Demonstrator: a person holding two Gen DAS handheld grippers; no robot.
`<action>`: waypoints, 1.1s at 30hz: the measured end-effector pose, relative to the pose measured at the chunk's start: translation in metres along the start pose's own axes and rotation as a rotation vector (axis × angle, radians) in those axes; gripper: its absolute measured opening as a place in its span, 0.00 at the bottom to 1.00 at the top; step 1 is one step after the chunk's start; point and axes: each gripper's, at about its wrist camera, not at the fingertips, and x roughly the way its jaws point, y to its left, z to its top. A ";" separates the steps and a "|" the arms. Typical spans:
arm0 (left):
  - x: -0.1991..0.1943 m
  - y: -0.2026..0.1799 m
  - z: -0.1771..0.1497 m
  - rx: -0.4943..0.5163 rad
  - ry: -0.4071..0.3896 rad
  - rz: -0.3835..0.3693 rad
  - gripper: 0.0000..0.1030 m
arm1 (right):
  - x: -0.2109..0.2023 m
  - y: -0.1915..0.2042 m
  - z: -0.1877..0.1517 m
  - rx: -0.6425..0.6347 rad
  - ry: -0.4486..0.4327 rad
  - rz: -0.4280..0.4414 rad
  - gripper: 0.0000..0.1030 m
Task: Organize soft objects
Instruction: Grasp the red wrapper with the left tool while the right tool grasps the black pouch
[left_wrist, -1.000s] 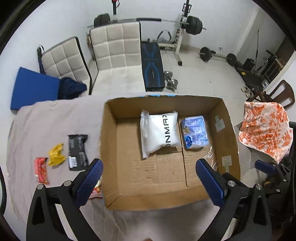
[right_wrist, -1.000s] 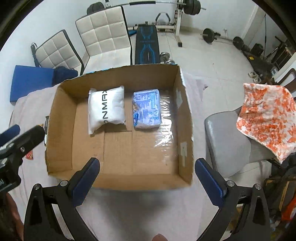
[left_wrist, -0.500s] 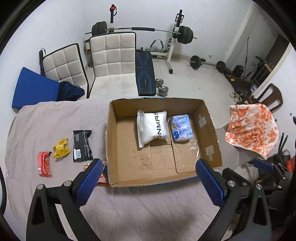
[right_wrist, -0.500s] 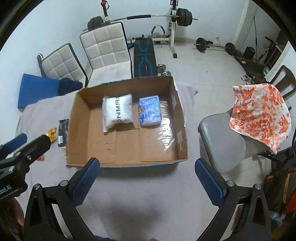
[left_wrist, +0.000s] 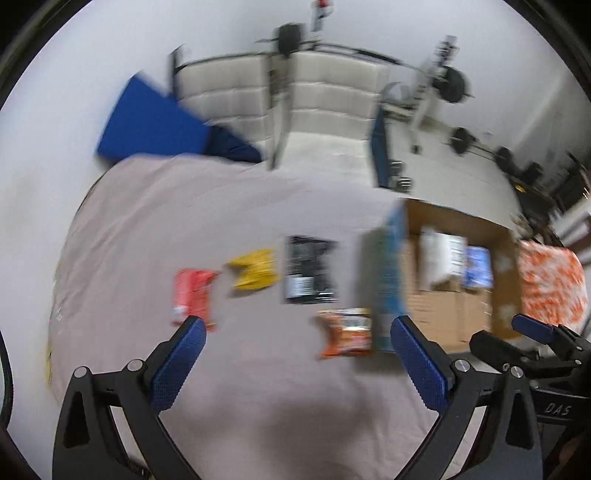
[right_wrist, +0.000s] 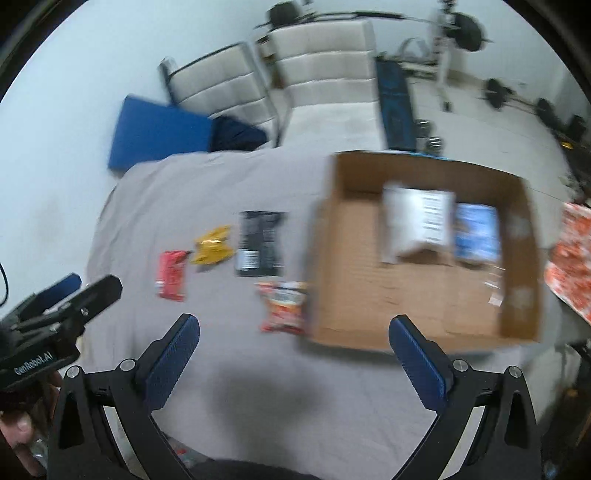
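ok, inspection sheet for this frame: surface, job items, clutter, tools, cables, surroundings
Surface: table under a grey cloth, wrinkled; both views motion-blurred.
Job's things: open cardboard box holding a white pouch and a blue pack side by side. Loose on the cloth left of the box: red packet, yellow packet, black packet, orange snack bag nearest the box.
Clutter: nothing seen.
Tools: left tool open, empty; right tool open, empty; both above the cloth.
Cables: dark cord at the left edge.
Surroundings: two white padded chairs, blue mat, weight bench with barbell, orange-patterned cloth.
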 end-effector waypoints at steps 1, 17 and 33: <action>0.006 0.016 0.002 -0.023 0.008 0.011 1.00 | 0.013 0.013 0.007 -0.008 0.010 0.009 1.00; 0.198 0.169 0.013 -0.204 0.332 0.065 1.00 | 0.257 0.053 0.089 0.128 0.288 -0.138 0.83; 0.271 0.146 -0.010 -0.101 0.444 0.082 0.44 | 0.312 0.051 0.074 0.144 0.393 -0.181 0.58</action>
